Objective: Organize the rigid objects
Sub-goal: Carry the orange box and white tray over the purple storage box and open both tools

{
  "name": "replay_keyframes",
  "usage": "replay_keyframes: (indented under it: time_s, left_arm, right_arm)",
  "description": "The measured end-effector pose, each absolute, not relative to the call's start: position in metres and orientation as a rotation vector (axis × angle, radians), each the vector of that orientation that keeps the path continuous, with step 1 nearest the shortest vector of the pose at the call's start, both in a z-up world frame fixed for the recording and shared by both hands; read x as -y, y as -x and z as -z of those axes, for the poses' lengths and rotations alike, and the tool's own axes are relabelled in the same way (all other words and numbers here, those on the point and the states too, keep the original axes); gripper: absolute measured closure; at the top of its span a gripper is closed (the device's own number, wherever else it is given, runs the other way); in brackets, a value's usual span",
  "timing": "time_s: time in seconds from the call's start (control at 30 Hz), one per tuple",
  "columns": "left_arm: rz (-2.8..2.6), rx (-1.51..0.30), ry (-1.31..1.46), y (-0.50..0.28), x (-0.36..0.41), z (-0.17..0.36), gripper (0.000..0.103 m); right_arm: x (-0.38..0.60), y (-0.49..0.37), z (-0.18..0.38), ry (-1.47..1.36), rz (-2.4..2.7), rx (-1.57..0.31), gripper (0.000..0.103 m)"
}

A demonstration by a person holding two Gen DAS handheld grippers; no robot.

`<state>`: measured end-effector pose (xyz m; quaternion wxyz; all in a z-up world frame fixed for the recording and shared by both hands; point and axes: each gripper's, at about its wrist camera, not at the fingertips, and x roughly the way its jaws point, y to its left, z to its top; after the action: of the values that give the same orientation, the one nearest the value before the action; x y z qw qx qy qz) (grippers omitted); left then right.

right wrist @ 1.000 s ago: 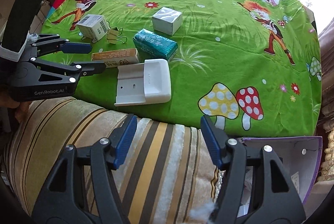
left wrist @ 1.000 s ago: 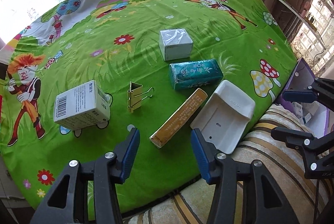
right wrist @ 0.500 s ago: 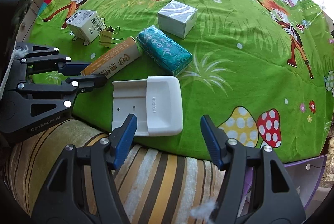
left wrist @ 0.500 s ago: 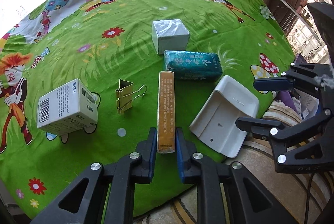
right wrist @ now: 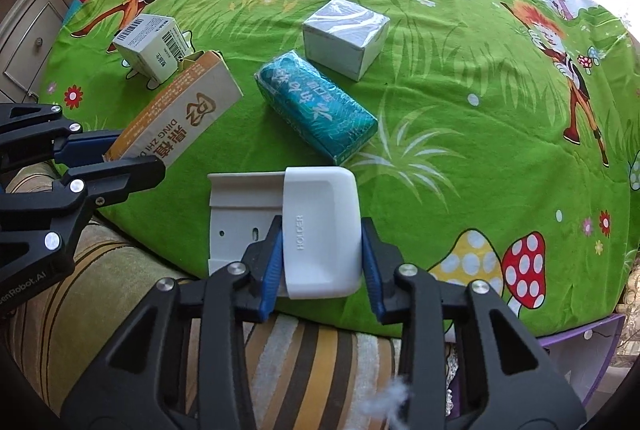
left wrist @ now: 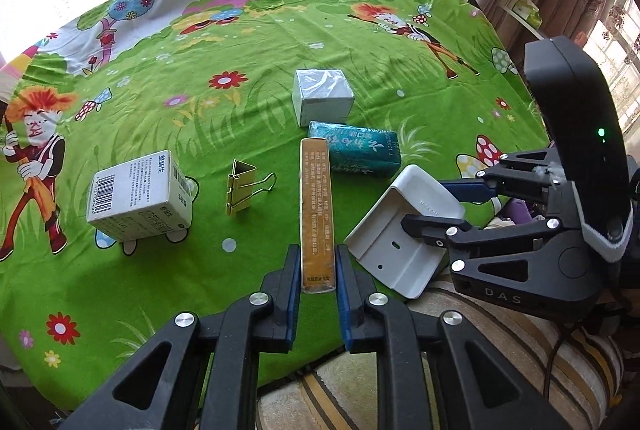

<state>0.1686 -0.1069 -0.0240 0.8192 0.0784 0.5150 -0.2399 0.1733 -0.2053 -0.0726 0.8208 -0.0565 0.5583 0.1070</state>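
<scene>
The long orange carton [left wrist: 316, 213] was clamped at its near end between the left gripper's [left wrist: 317, 270] blue pads, its far end beside the teal packet [left wrist: 356, 149]. The white plastic holder [right wrist: 316, 230] lay at the near table edge, the right gripper [right wrist: 322, 258] closed on its sides. Barcode box [left wrist: 138, 197], gold binder clip [left wrist: 242, 189] and grey wrapped box [left wrist: 322, 95] rested on the green cartoon tablecloth [left wrist: 200, 89]

Left wrist view: low at the near edge of the green cartoon tablecloth [left wrist: 248, 117], facing across toward the window. Right wrist view: close by, angled leftward over the same cloth [right wrist: 460, 77] — both sharing the teal packet [left wrist: 356, 149] [right wrist: 316, 109] and white holder [left wrist: 400, 230] [right wrist: 316, 230].
</scene>
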Motion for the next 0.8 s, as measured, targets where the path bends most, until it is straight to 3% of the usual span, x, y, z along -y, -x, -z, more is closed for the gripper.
replay_keyframes:
  time_s: [0.8]
  left_arm:
    - [0.645,-1.043,-0.143,-0.104,0.173,-0.01,0.086]
  right_arm:
    - [0.312,-0.071,0.022,-0.053,-0.044,-1.038,0.063]
